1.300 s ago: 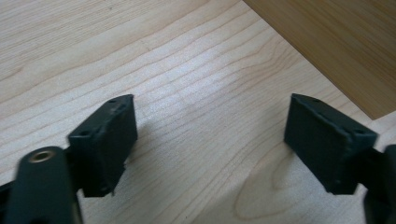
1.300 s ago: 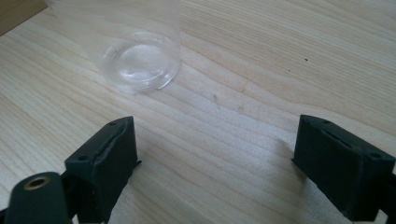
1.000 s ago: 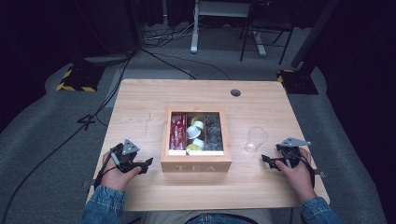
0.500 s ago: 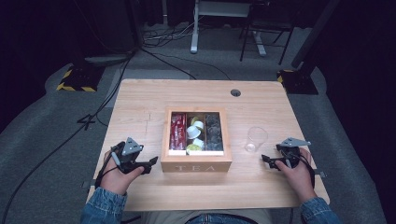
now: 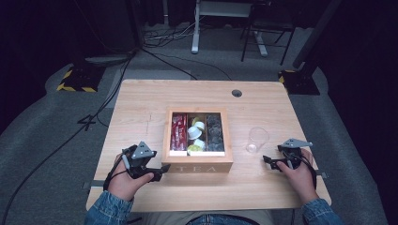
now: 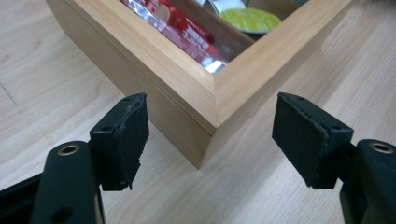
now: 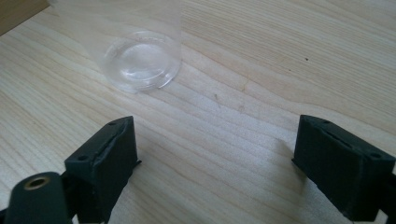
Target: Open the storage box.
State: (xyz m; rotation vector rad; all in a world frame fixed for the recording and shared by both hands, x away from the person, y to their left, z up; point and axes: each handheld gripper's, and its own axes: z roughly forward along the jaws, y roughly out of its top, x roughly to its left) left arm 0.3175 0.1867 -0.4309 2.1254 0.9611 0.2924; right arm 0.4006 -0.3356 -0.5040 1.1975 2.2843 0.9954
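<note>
Nothing is picked yet. The left tongs [image 6: 210,140] gape, holding nothing, at the near left corner of the tea box [image 5: 197,164], mid-worktop [image 5: 141,108]. The right tongs [image 7: 215,163], wide and bare, face the cup [image 7: 140,65] near the right edge.
</note>
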